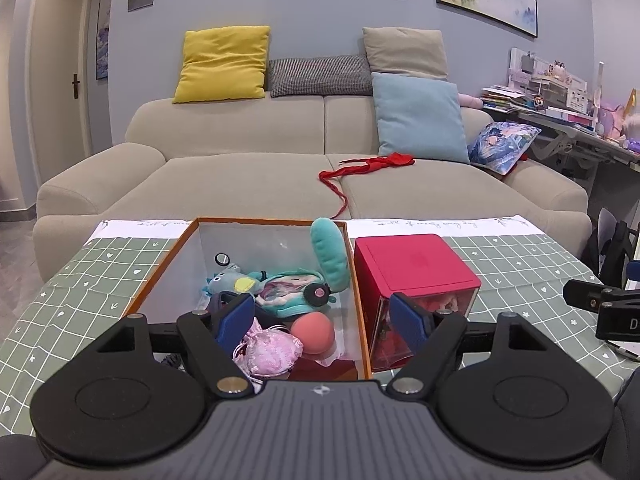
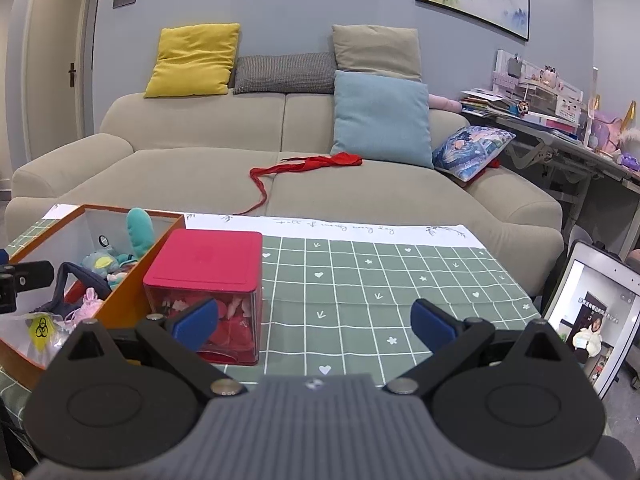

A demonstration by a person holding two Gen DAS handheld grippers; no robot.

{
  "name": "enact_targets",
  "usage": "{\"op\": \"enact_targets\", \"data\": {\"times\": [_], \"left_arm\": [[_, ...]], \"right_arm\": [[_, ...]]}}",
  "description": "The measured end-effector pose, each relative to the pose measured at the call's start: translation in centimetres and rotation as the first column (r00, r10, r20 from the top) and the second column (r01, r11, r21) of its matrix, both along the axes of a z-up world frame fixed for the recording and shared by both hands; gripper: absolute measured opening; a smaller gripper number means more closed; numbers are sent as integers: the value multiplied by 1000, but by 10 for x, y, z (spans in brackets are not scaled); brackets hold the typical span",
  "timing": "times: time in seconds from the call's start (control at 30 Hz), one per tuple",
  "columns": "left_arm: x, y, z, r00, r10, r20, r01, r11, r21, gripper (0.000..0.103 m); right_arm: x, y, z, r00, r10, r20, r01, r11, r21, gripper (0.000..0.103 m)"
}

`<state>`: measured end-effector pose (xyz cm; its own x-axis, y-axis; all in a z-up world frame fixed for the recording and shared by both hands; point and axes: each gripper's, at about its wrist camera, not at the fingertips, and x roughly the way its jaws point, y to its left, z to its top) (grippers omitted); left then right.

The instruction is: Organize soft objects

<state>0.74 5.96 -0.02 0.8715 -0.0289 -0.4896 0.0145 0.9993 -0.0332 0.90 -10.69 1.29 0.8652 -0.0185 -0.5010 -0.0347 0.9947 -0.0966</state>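
Note:
An orange-rimmed open box (image 1: 160, 272) stands on the table and holds several soft things: a teal plush (image 1: 329, 254) leaning on its right wall, a blue-grey plush toy (image 1: 230, 280), a pink ball (image 1: 313, 333) and a pink satin pouch (image 1: 270, 350). My left gripper (image 1: 324, 320) hovers open over the box's near end, nothing between its blue pads. The right wrist view shows the same box (image 2: 120, 300) at the left. My right gripper (image 2: 316, 322) stands open over bare tablecloth, holding nothing.
A red-lidded clear box (image 1: 416, 266), also (image 2: 204, 264), stands right of the orange box. The green checked tablecloth (image 2: 380, 280) covers the table. A beige sofa (image 1: 256, 176) with cushions and a red cloth (image 1: 372, 166) lies behind. A tablet (image 2: 592, 320) stands at the right.

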Motion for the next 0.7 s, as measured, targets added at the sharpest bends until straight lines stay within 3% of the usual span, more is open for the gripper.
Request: {"op": "enact_targets", "data": {"times": [0.7], "left_arm": [[1, 0, 0, 1000, 3, -2, -3, 1000, -8, 89]], "right_arm": [[0, -1, -1, 1000, 2, -7, -2, 1000, 1, 100]]}}
